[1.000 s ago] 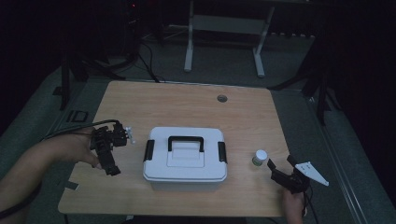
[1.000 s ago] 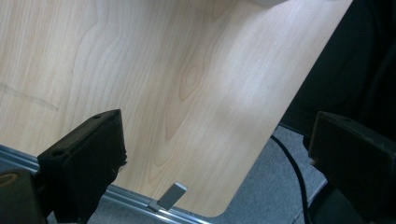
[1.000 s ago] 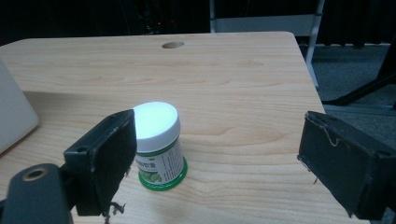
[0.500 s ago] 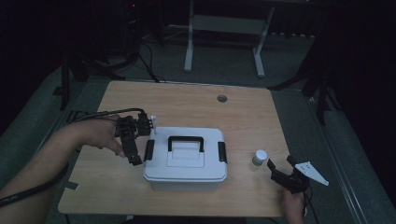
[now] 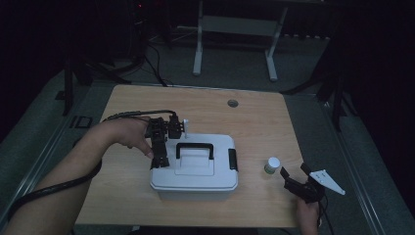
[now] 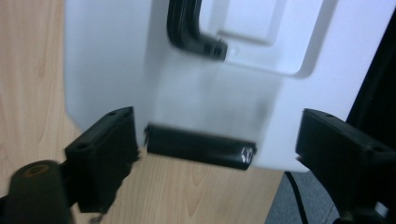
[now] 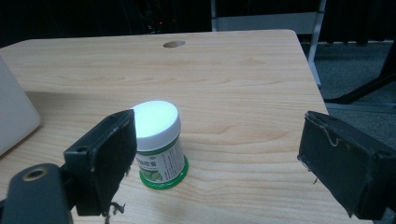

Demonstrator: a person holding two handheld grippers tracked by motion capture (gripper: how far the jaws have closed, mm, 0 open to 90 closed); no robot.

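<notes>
Dim room, dark floor, light wooden table (image 5: 127, 196) with a round cable hole (image 5: 233, 103) near its far edge and a white desk frame (image 5: 235, 29) standing behind it.

Left gripper (image 5: 160, 161) sits at the left end of the white plastic case (image 5: 195, 181), pointing down at it. Jaws are spread apart but have just been closing a bit; nothing is pinched, pads not pressing on anything. In the left gripper view the black side latch (image 6: 201, 150) of the case lies between the two jaws, clear of both pads, with the wood of the table showing just under it. The case's black carry handle (image 5: 194, 149) is on the lid, folded flat, past the latch in that same view. A second black latch (image 5: 232, 159) is on the case's right end. The case sits at mid table, nearer the front edge. A black cable (image 5: 58, 186) trails back along the person's left forearm.

Right gripper (image 5: 292, 178) rests low at the front right corner of the table, jaws wide apart, empty. Small white-capped jar (image 5: 272, 165) with a green label stands upright just ahead of it, near the case's right end but apart from it. In the right gripper view the jar (image 7: 159, 144) is just beside the left-hand pad; contact cannot be told.
</notes>
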